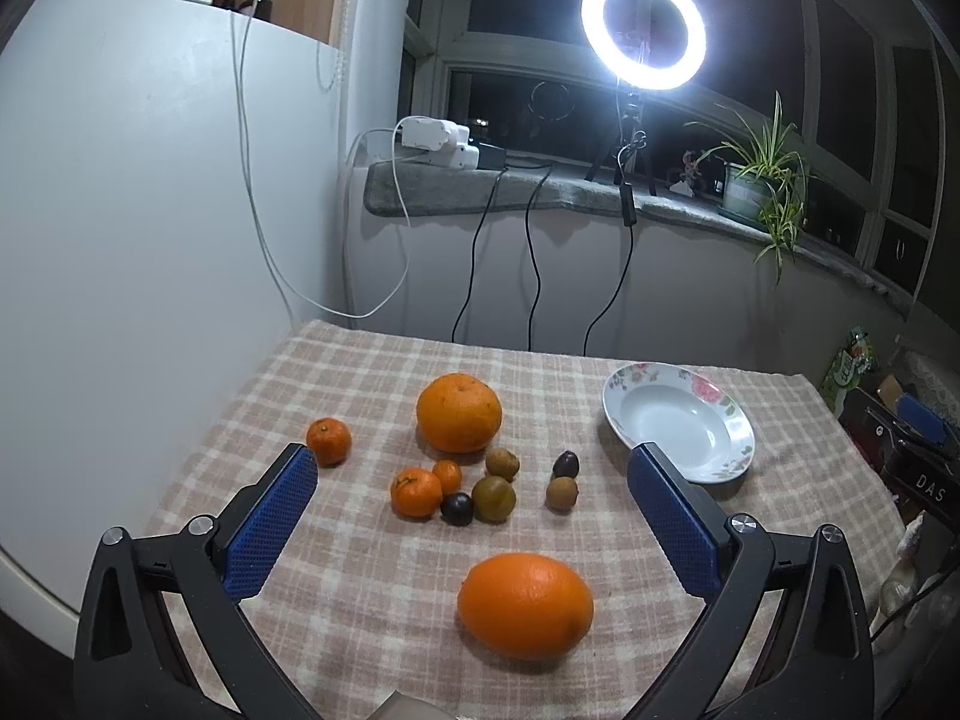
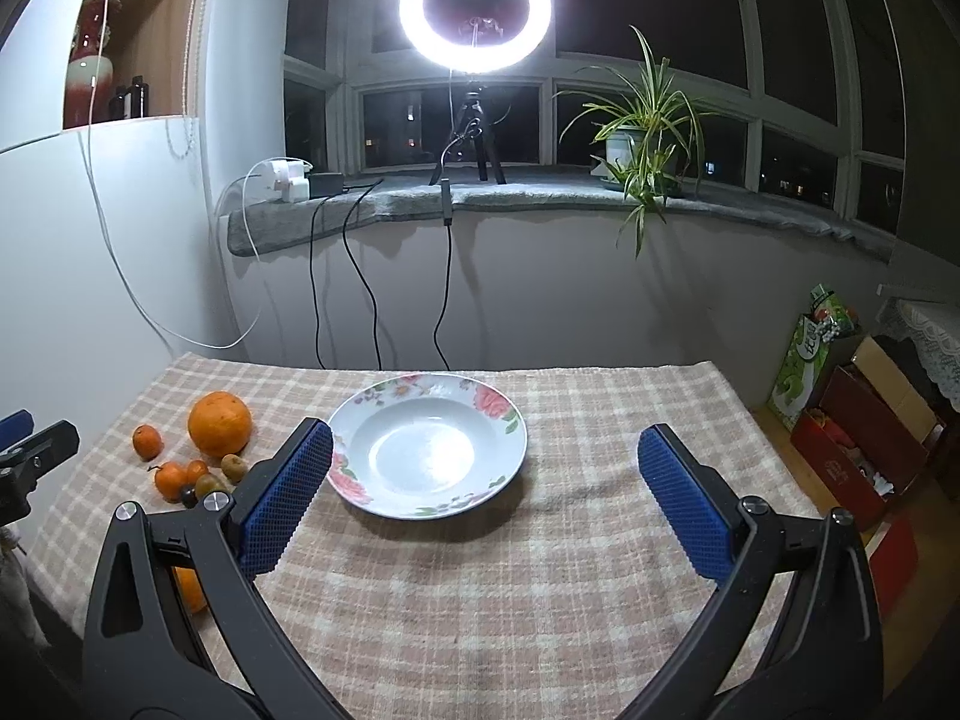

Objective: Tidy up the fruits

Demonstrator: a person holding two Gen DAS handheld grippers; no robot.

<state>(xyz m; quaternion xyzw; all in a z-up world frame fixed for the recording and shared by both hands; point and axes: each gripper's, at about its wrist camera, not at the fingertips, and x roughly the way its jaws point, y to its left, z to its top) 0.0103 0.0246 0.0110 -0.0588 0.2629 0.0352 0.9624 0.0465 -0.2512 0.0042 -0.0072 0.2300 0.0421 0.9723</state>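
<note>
Left tongs (image 1: 473,507): wide open, holding nothing. The fingers are black with bumpy blue pads (image 1: 273,525). They hang over the fruit.
Right tongs (image 2: 485,498): wide open too, holding nothing, with the same blue pads (image 2: 288,495). They hang over the plate.
Cloth (image 1: 372,600): a soft checked cloth in pink and cream covers the table.
Nearest fruit: one big oval orange (image 1: 525,613) with dimpled skin lies alone on the cloth, closest to the left tongs.
Little fruit pile: two small tangerines (image 1: 416,491) touch each other. Next to them sit a dark round plum (image 1: 457,509) and a greenish-brown round fruit (image 1: 494,498). A brown fuzzy one (image 1: 502,463) sits just behind.
Pair off to the right: another dark plum (image 1: 566,464) and a brown fuzzy fruit (image 1: 561,492), near the plate.
Farther fruit: a big round orange (image 1: 459,413), and a small tangerine (image 1: 328,441) off to the left by itself.
Plate (image 2: 504,420): shiny, white and deep, with pink flowers on the rim. No fruit is in it.
Far back: a bright ring light (image 2: 475,7) on a small stand and a leafy potted plant (image 2: 642,138) on the grey sill.
</note>
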